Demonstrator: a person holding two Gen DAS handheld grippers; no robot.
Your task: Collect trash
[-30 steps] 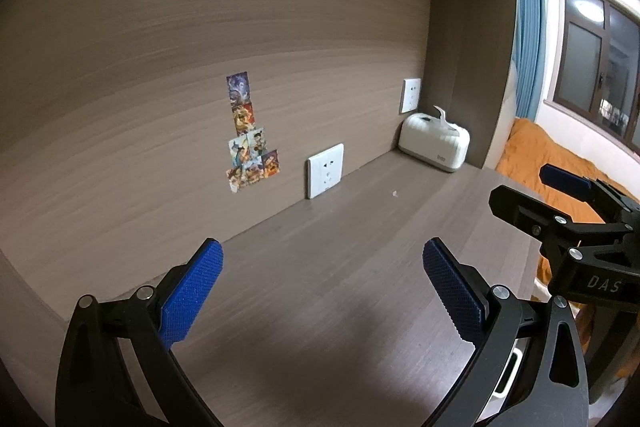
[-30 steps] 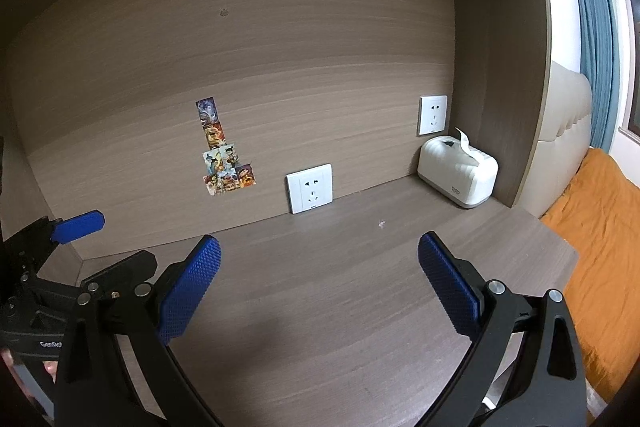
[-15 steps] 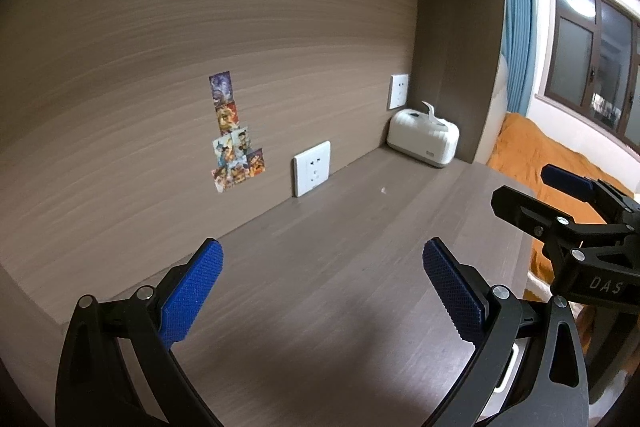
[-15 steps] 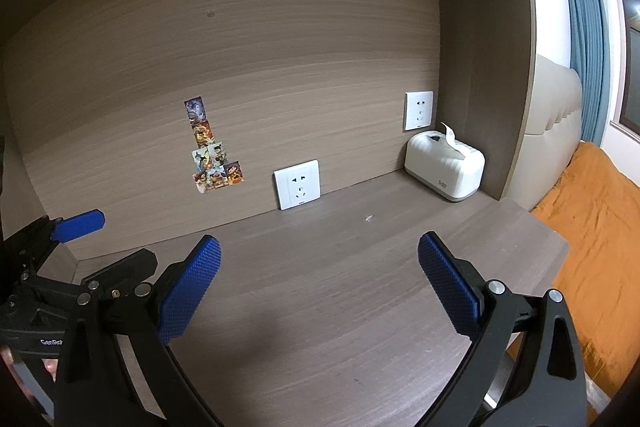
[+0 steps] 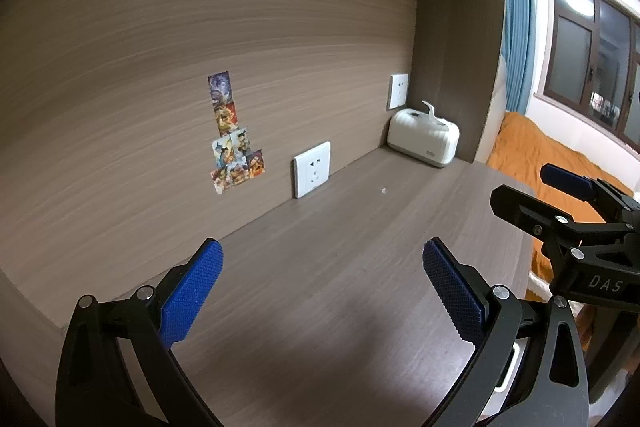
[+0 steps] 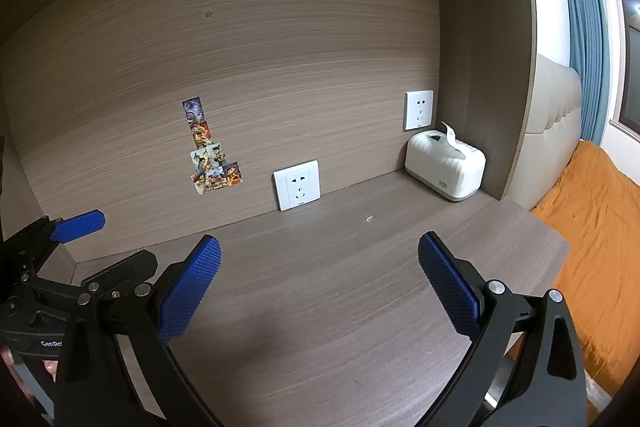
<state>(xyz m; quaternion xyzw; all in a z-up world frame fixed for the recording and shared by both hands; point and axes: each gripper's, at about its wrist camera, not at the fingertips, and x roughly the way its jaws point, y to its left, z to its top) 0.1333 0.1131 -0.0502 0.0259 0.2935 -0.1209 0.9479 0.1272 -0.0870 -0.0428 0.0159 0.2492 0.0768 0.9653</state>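
On the desk (image 6: 320, 307), one white scrap (image 6: 368, 218), one tissue box (image 6: 445, 165); both tools (image 5: 320, 291) (image 6: 320, 283) spread wide, empty.

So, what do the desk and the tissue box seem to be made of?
Desk: likely wood-grain laminate, matte; fine, even streaks, little glare. Tissue box: probably white plastic, smooth; rounded corners, soft sheen.
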